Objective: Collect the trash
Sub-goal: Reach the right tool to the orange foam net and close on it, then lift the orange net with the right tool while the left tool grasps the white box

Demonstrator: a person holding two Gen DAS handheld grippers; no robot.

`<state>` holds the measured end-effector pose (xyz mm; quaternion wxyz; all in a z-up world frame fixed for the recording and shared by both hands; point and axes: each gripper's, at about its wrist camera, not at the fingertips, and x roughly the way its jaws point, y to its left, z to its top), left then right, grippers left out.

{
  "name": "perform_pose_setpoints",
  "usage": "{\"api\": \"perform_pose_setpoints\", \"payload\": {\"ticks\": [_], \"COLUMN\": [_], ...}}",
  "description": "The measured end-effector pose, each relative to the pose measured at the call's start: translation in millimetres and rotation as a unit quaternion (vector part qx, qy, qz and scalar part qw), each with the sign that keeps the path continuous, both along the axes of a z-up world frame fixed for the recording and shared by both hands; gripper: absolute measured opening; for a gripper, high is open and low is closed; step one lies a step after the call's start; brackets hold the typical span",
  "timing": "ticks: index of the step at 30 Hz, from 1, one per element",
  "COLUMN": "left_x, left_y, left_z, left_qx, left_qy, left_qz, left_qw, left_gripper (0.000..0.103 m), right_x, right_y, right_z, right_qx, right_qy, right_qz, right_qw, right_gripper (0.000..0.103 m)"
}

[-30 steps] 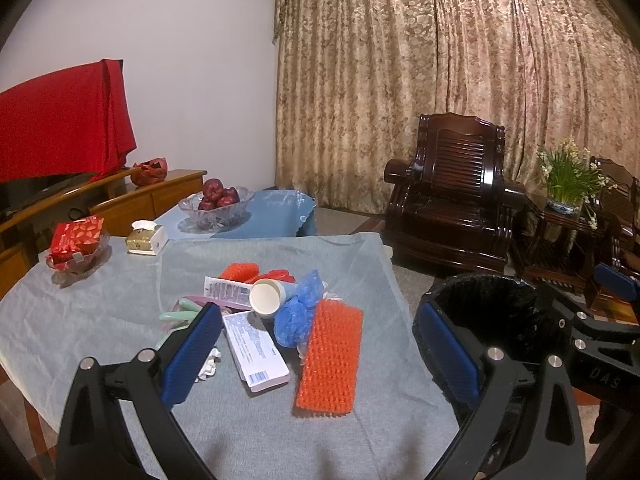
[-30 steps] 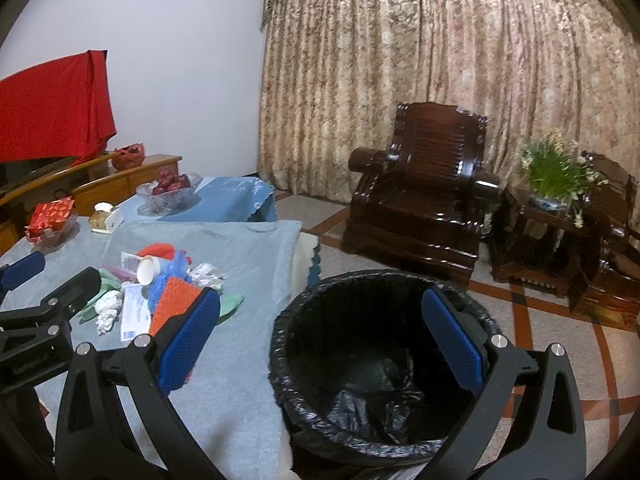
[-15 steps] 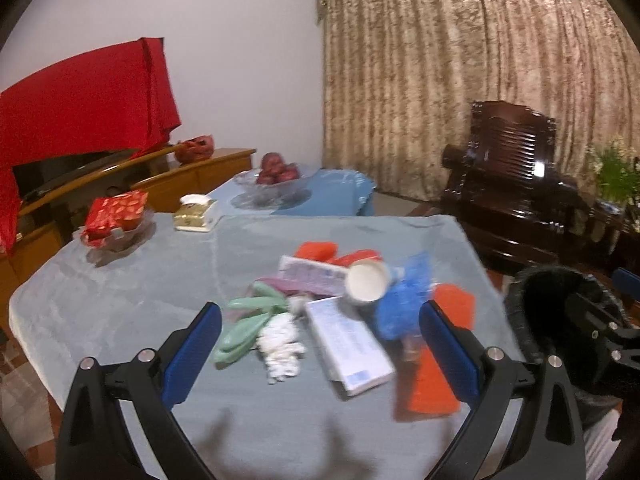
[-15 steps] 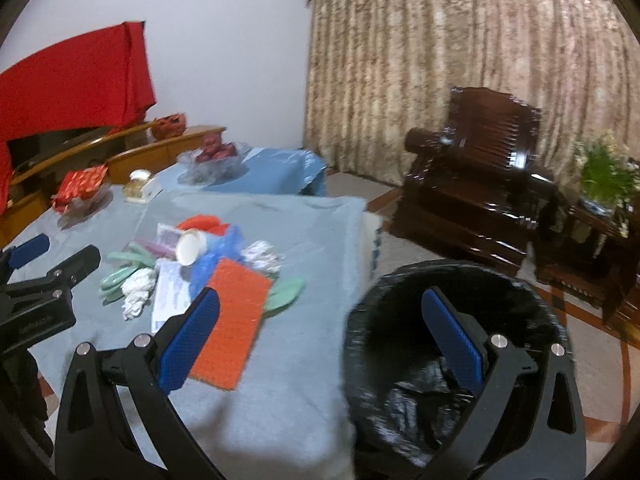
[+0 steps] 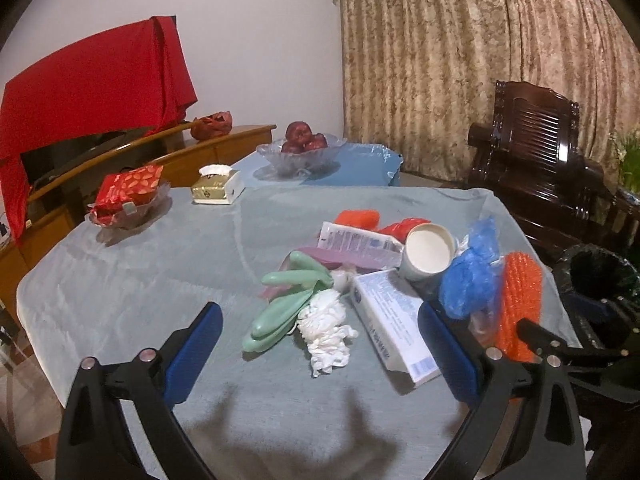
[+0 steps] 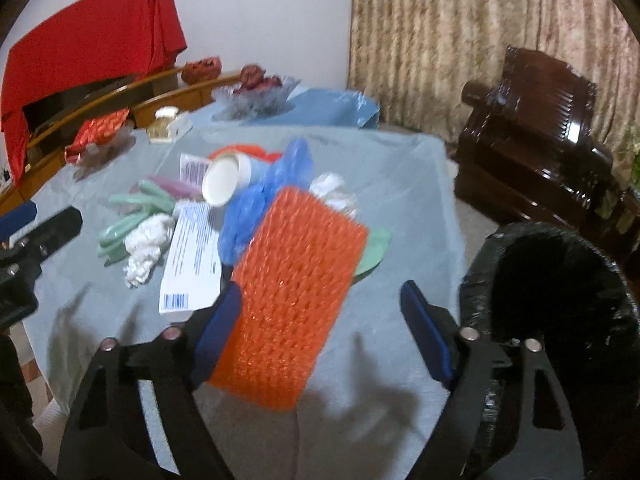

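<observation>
Since a second ago you have swung both grippers off the bin and onto the litter pile; both now stand over the near edge of the table (image 5: pixel 120 280). In my judgement this is the approach to a first pick, with nothing yet collected.

Your left gripper (image 5: pixel 320 344) is spread wide and empty, facing the crumpled white tissue (image 5: pixel 326 332) and the green peel-like strips (image 5: pixel 280 308). Your right gripper (image 6: pixel 320 320) is likewise spread and holds nothing; its left finger lies just beside the near left corner of the orange foam net (image 6: pixel 292 292), which sits between the jaws but is not clamped.

The remaining litter lies mid-table: a white carton (image 5: pixel 394 328), a paper cup (image 5: pixel 428 250) on its side, and a blue plastic bag (image 5: pixel 472 276). The black-lined bin (image 6: pixel 560 300) stands off the table's right edge, near your right gripper.

Note the things that are probably not trash: the tissue box (image 5: pixel 218 188), the red packet in its dish (image 5: pixel 128 196) and the fruit bowl (image 5: pixel 300 152), all at the far left, well apart from the pile. The pieces overlap, so lifting the net may drag the blue bag with it.
</observation>
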<state>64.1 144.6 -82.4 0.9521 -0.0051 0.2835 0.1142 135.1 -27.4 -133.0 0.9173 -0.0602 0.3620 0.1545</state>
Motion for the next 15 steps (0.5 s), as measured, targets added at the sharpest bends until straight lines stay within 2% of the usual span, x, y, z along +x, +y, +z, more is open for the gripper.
{"api": "perform_pose_setpoints", "payload": {"ticks": [4, 6, 8, 9, 10, 15], "left_x": [5.2, 7.0, 8.8, 9.1, 9.4, 10.8], "left_y": [2.8, 2.1, 0.1, -1.2, -3.8, -20.7], "left_z": [-7.3, -10.8, -13.2, -14.2, -15.2, -19.4], "left_qx": [-0.01, -0.014, -0.02, -0.022, -0.023, -0.025], "left_qy": [0.011, 0.015, 0.019, 0.02, 0.022, 0.027], "left_qz": [-0.002, -0.005, -0.01, -0.012, -0.017, -0.036], "left_qw": [0.9999, 0.9998, 0.9996, 0.9995, 0.9993, 0.9987], "left_gripper": [0.092, 0.09, 0.087, 0.086, 0.085, 0.083], "right_x": [5.5, 6.1, 4.1, 1.9, 0.3, -5.4], "right_y": [5.2, 6.0, 5.1, 4.1, 2.0, -11.2], "right_z": [-11.4, -14.4, -13.3, -11.1, -9.0, 3.3], "right_qx": [0.002, 0.01, 0.019, 0.022, 0.026, 0.027], "right_qy": [0.023, 0.031, 0.036, 0.032, 0.031, 0.012], "right_qz": [0.019, 0.035, 0.05, 0.053, 0.055, 0.05], "right_qw": [1.0, 0.999, 0.998, 0.998, 0.998, 0.998], "right_gripper": [0.054, 0.041, 0.019, 0.014, 0.011, 0.01]}}
